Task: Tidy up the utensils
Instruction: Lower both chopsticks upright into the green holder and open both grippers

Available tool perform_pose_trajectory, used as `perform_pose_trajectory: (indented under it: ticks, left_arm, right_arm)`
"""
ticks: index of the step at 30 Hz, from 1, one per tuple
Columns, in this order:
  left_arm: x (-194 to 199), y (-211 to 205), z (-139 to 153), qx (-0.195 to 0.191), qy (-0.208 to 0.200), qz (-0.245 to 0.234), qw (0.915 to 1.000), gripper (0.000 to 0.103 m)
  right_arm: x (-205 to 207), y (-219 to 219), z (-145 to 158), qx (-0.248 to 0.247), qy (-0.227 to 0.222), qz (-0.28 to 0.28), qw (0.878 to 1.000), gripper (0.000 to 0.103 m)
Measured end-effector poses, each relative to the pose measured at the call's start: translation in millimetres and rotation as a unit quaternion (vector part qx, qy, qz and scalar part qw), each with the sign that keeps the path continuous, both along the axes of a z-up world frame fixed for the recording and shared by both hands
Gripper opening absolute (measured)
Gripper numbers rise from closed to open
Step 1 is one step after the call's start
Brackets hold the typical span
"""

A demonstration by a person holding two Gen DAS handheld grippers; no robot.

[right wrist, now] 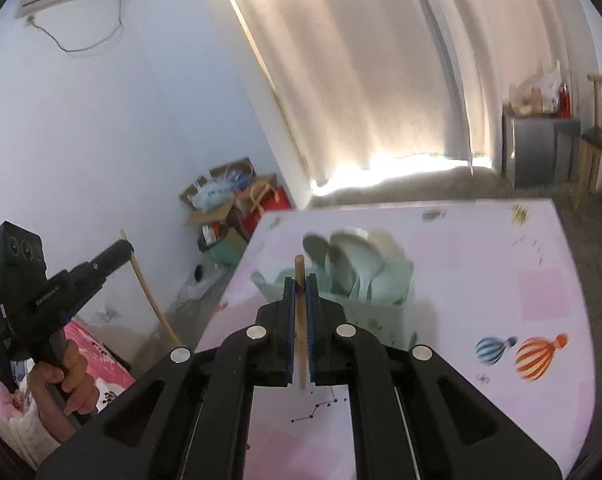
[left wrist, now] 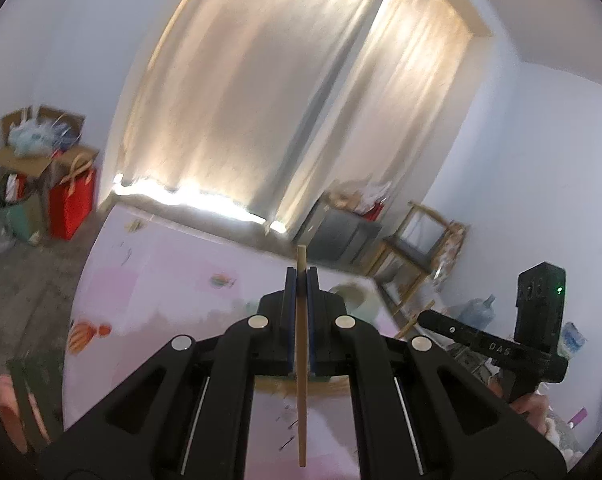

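Note:
My left gripper [left wrist: 301,276] is shut on a wooden chopstick [left wrist: 302,420] that lies along its blue pads, held above the pink table [left wrist: 161,280]. My right gripper [right wrist: 300,280] is likewise shut on a second wooden chopstick [right wrist: 301,360], whose tip pokes out past the fingers. Just beyond the right gripper stands a pale green utensil holder [right wrist: 381,312] with several pale green spoons [right wrist: 349,260] in it. The holder [left wrist: 357,300] shows blurred behind the left gripper. In the right wrist view the left gripper [right wrist: 121,248] appears at the far left, chopstick [right wrist: 149,296] hanging from it.
The tablecloth has hot-air balloon prints [right wrist: 537,356]. Cardboard boxes and a red bag [left wrist: 71,204] fill the room's corner. A grey cabinet [right wrist: 541,152] and a wooden chair [left wrist: 417,240] stand by the curtained window. A person's hand [right wrist: 75,380] grips the left tool's handle.

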State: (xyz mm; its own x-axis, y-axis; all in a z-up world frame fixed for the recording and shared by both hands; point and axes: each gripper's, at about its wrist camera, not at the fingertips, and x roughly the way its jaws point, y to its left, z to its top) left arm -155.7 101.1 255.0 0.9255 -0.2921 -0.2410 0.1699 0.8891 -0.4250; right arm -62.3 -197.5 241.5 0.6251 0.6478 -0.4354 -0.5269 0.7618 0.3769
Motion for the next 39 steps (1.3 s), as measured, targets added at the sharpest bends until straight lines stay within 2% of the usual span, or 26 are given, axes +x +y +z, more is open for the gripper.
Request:
perform_pose_trajectory:
  ticks: [5,9,13,18,21,25,30,34,35,39]
  left_arm:
    - [3,-10,42,0.016,-0.051,-0.001,0.9986,0.003]
    - [26,-9,76,0.020,-0.079,0.008,0.9966,0.003]
    - [62,-17,94,0.055,-0.099,0.044,0.9926,0.003]
    - [102,-37,68,0.113,-0.089,0.077,0.9866,0.003]
    - [119,-48,39,0.126,-0.061,0.067,0.9880,0.003]
    - [131,-59,9,0.171,-0.037,0.059,0.9828,0.003]
    - [132,-46,-21,0.161,0.002,0.043,0.9860,0.004]
    - [119,-29,-22,0.142,0.005,0.037,0.9892,0.005]
    - [116,-27,-22,0.140,0.006,0.037,0.9894,0.009]
    - [101,-17,-21,0.136,0.002,0.036,0.9901,0.011]
  right_arm:
    - [10,-27,32,0.037,-0.015,-0.005,0.999,0.005]
    - [15,-38,51,0.062,-0.025,-0.010,0.998,0.005]
    - [26,-39,66,0.072,-0.036,-0.010,0.997,0.005]
    - [33,-33,83,0.074,-0.051,-0.006,0.996,0.005]
    - [40,-24,96,0.065,-0.071,-0.003,0.995,0.005]
    - [65,1,110,0.047,-0.082,0.012,0.995,0.005]
    - [78,34,116,0.035,-0.105,0.032,0.993,0.005]
    - [74,60,110,0.002,-0.132,0.036,0.991,0.005]
    - [75,67,106,-0.003,-0.130,0.038,0.991,0.005]
    - [79,83,90,-0.017,-0.124,0.039,0.991,0.005]
